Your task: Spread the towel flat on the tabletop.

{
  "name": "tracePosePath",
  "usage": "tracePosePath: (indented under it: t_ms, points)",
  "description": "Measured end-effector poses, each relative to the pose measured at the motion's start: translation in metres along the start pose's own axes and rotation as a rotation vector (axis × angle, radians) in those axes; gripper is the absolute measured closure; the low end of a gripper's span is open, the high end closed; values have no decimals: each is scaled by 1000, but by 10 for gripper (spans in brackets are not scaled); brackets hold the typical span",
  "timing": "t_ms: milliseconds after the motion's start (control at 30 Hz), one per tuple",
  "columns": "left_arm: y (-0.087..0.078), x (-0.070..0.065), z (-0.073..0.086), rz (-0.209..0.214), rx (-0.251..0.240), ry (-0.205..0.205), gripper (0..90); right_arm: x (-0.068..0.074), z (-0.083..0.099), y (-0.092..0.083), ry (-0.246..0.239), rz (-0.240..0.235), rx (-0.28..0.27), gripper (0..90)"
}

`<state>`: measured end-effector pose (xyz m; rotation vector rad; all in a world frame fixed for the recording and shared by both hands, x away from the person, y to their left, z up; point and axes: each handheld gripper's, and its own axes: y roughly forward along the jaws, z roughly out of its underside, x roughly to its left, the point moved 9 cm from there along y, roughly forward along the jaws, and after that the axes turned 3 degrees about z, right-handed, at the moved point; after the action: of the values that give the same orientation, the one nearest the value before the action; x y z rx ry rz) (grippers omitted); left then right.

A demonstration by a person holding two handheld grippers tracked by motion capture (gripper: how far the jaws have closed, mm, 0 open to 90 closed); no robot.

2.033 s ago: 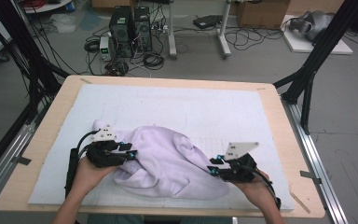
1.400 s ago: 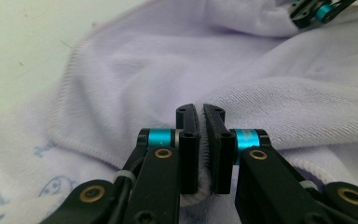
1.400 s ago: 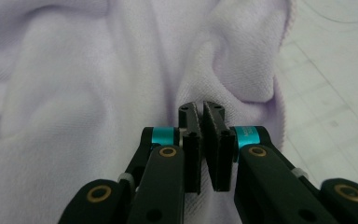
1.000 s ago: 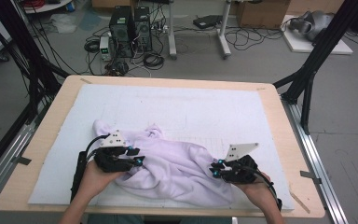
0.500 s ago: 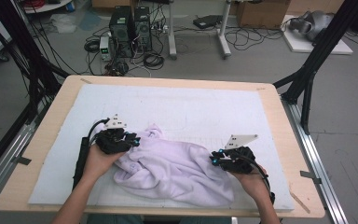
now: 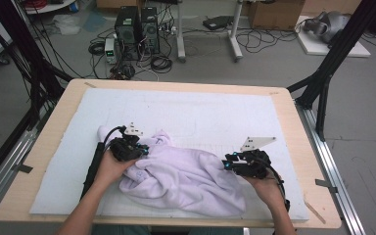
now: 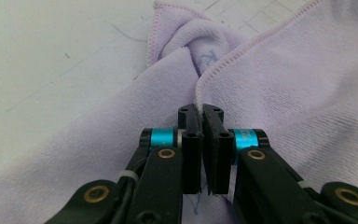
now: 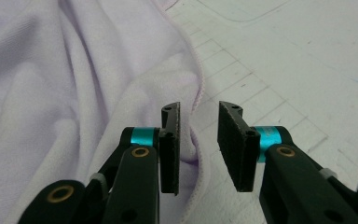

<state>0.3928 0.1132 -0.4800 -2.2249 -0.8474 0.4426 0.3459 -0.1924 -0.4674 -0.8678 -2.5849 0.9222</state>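
Note:
A crumpled lilac towel (image 6: 186,176) lies on the near half of the white mat (image 6: 200,112). My left gripper (image 6: 142,149) is at the towel's left end. In the left gripper view its jaws (image 7: 200,112) are shut on the stitched hem of the towel (image 7: 284,84), which runs up from between the pads. My right gripper (image 6: 227,164) is at the towel's right end. In the right gripper view its jaws (image 8: 199,109) stand apart and have just been opening. A fold of the towel's edge (image 8: 74,70) lies between them, close to the left pad.
The mat covers most of a wooden table (image 6: 176,85) with metal rails along both sides. Black frame legs (image 6: 323,83) rise at the far corners. Computers and cables (image 6: 137,29) sit on the floor beyond the table.
The left hand has moved away from the person along the towel's left end and its jaws have closed on the hem. The towel's left flap has bunched inward. The right hand has edged forward.

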Motion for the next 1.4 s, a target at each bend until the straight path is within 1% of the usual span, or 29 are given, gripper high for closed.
tracePosePath:
  t_ms: [33,100,133,167,233,300,367,400,433,533,600,667,733,767,833,867,900,933,1000,1033,1067,1100,1167,1200,1233,1267,1300,1333,1400]
  points:
    - [-3,0,-1,-2,-12,-3,867,0,2,1,9,-6,12,677]
    - [-15,3,-4,-16,-54,-10,869,0,5,5,14,-16,41,655]
    - [-19,4,-5,-21,-65,-10,870,-1,7,8,11,-15,57,643]
    - [-26,7,-5,-36,-87,-12,870,-1,9,10,16,-14,69,632]
    - [-37,11,-5,-52,-116,-24,871,-1,12,14,27,-22,85,639]
    - [-45,14,-2,-65,-128,-25,870,0,17,19,26,-35,110,705]
    - [-52,17,1,-76,-131,-22,870,2,20,20,14,-30,125,832]
    - [-54,17,3,-80,-132,-25,870,3,22,19,7,-38,136,866]
    - [-56,19,4,-83,-136,-28,871,4,23,19,1,-34,139,870]
    - [-61,22,4,-86,-150,-43,870,2,19,14,-10,3,117,872]
    - [-63,23,0,-81,-162,-48,871,0,8,4,-18,47,59,872]
    - [-66,24,-5,-92,-174,-43,870,-4,-4,-7,-20,91,1,873]
    - [-70,24,-10,-94,-198,-45,870,-8,-14,-18,-16,119,-51,872]
    - [-69,25,-11,-95,-190,-45,870,-9,-16,-21,-15,117,-58,872]
    - [-65,26,-10,-96,-175,-48,870,-10,-10,-18,-12,115,-24,871]
    - [-62,27,-9,-95,-162,-46,870,-11,-6,-15,-8,109,-4,859]
    - [-59,27,-8,-92,-153,-44,869,-13,3,-8,6,104,41,788]
    - [-57,26,-9,-89,-151,-44,869,-15,9,-3,20,92,66,760]
    - [-53,26,-11,-86,-150,-46,869,-16,13,2,33,85,74,641]
    - [-51,27,-11,-84,-144,-42,869,-17,12,4,40,83,74,618]
    - [-49,27,-10,-84,-140,-46,868,-17,10,5,47,74,65,614]
    - [-48,28,-10,-80,-137,-51,867,-16,8,7,39,60,54,613]
    - [-47,29,-8,-66,-130,-57,857,-18,8,13,22,57,65,611]
    - [-48,29,-9,-61,-138,-62,783,-20,10,17,33,50,81,604]
    - [-48,28,-8,-44,-138,-70,691,-21,11,20,35,45,89,602]
    - [-47,26,-7,-22,-131,-72,626,-23,13,23,38,44,105,597]
    - [-47,24,-6,-16,-121,-65,583,-24,16,26,37,44,121,594]
    - [-46,23,-3,-23,-103,-52,548,-25,17,29,34,44,130,592]
    - [-45,19,1,-33,-96,-40,504,-24,20,33,27,48,152,593]
